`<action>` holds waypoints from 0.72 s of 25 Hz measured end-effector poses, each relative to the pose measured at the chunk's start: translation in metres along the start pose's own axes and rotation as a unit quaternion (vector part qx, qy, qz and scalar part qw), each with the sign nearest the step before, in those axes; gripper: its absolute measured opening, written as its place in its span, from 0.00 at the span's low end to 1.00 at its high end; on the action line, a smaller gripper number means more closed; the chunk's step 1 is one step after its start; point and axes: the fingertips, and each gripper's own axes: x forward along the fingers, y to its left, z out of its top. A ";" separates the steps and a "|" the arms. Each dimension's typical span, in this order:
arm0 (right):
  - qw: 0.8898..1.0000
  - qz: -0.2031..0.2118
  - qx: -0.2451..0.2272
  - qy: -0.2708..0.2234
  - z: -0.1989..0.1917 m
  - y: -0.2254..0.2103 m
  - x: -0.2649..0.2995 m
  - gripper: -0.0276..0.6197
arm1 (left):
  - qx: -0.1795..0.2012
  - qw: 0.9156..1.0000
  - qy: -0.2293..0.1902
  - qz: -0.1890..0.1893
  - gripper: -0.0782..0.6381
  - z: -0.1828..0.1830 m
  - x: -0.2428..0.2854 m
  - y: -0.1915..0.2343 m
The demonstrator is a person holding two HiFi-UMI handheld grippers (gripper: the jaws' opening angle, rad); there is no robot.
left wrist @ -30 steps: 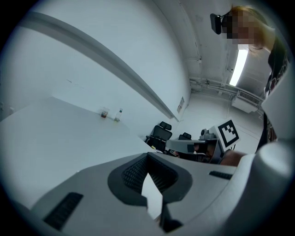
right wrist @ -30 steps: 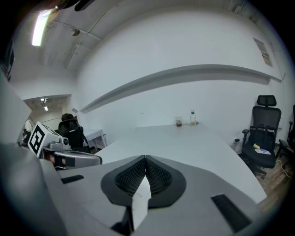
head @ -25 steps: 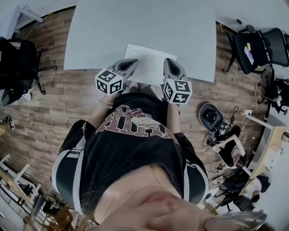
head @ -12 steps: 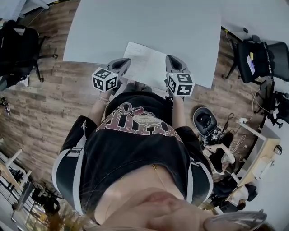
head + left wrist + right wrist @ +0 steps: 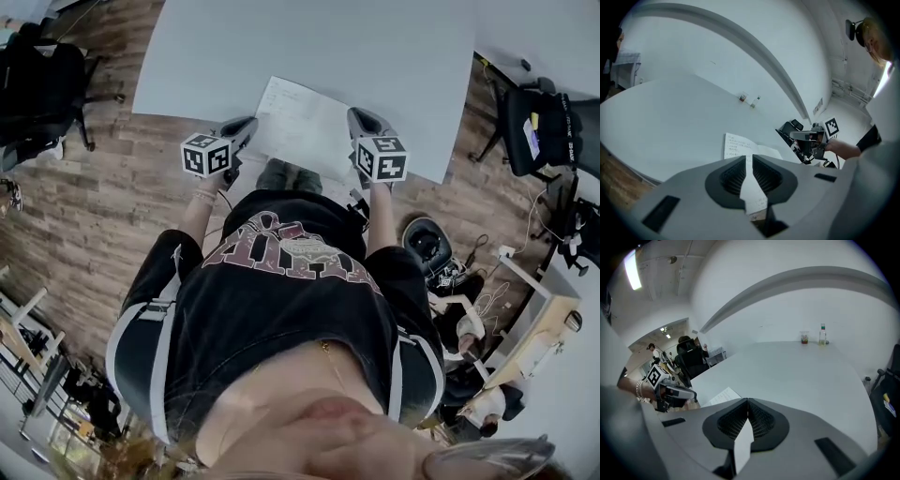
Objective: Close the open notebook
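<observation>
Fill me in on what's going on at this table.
A person stands at the white table holding a gripper in each hand, one on each side of the open notebook lying at the near edge. The left gripper is opening its jaws with nothing gripped; the right gripper has its jaws together, empty. The notebook is not yet closed.

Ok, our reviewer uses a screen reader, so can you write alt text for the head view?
An open notebook lies at the near edge of a pale table, flanked by the left gripper, its empty jaws opening, and the right gripper. The person holding them wears a black T-shirt and stands on a wood floor.
</observation>
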 end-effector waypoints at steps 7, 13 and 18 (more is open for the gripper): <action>0.997 0.022 -0.028 0.063 -0.047 -0.006 0.026 0.07 | -0.012 0.998 0.066 0.000 0.29 -0.032 0.012 0.024; 0.992 0.020 -0.046 0.113 -0.083 -0.012 0.036 0.07 | -0.021 0.996 0.084 -0.001 0.32 -0.044 0.010 0.032; 0.987 0.009 -0.044 0.152 -0.109 -0.019 0.044 0.07 | -0.037 0.995 0.094 -0.007 0.35 -0.051 0.010 0.041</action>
